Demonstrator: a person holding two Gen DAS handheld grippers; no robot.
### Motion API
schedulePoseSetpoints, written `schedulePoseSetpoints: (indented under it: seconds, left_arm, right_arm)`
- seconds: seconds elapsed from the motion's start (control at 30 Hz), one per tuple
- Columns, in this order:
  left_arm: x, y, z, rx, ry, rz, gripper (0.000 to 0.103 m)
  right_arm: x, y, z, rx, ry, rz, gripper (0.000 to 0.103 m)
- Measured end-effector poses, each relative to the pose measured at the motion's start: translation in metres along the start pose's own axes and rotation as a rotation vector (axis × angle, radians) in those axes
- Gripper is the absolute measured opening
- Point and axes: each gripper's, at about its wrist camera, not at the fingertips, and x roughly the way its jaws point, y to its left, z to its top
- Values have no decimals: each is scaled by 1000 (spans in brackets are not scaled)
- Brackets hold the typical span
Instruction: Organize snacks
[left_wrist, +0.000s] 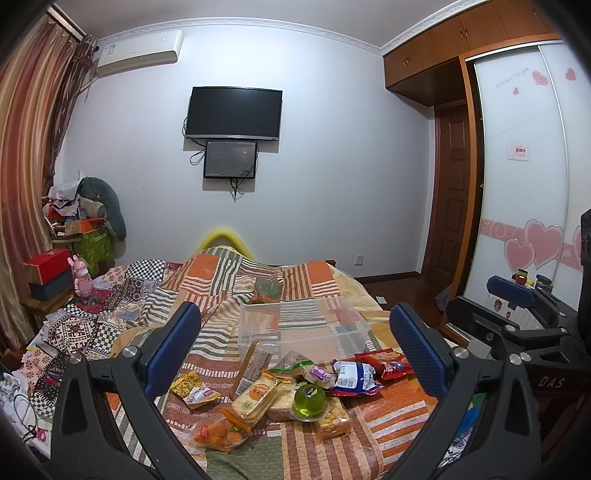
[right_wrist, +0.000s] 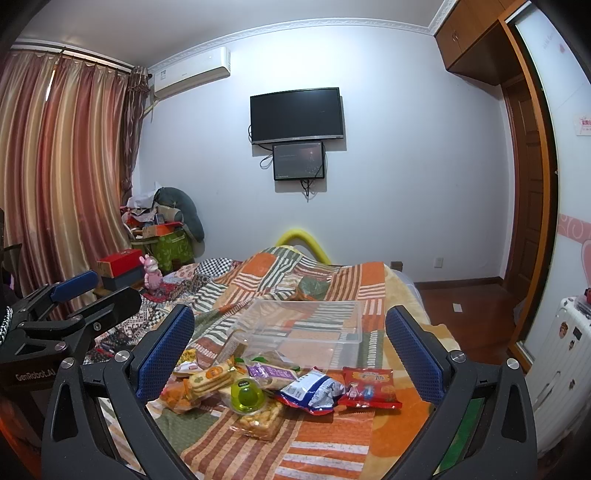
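Note:
A heap of snack packets lies on the patchwork quilt (left_wrist: 332, 454). It includes a green jelly cup (left_wrist: 309, 400) (right_wrist: 246, 397), a red packet (left_wrist: 384, 362) (right_wrist: 369, 386), a blue-and-white packet (left_wrist: 354, 376) (right_wrist: 310, 391) and a biscuit pack (left_wrist: 255, 397). Just behind the heap stands a clear plastic bin (left_wrist: 303, 325) (right_wrist: 299, 325) with nothing visible inside. My left gripper (left_wrist: 293, 308) hangs open above the near side of the heap, holding nothing. My right gripper (right_wrist: 289, 312) is open too, beside it to the right, also empty.
The bed fills the middle of the room. A red box (left_wrist: 48, 262) and a pink toy (left_wrist: 82, 275) sit at its left, near curtains and clutter. A white suitcase (right_wrist: 569, 369) and a wardrobe (left_wrist: 517, 184) stand on the right. A TV (left_wrist: 234, 112) hangs on the far wall.

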Motion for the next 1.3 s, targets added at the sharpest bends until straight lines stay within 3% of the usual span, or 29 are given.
schedulePoseSetpoints:
  seconds: [0.97,1.03,1.3]
  left_arm:
    - [6,-1,-4,6,10,-1,103]
    - [11,1,-6,6,21,-7,100]
    - [44,11,-15,-2,118,-18,79]
  right_arm:
    - [8,-6,-3,17,26,6,103]
    - [13,-11,-5,28,44,12,103]
    - [42,-29,-19,34,145,5,85]
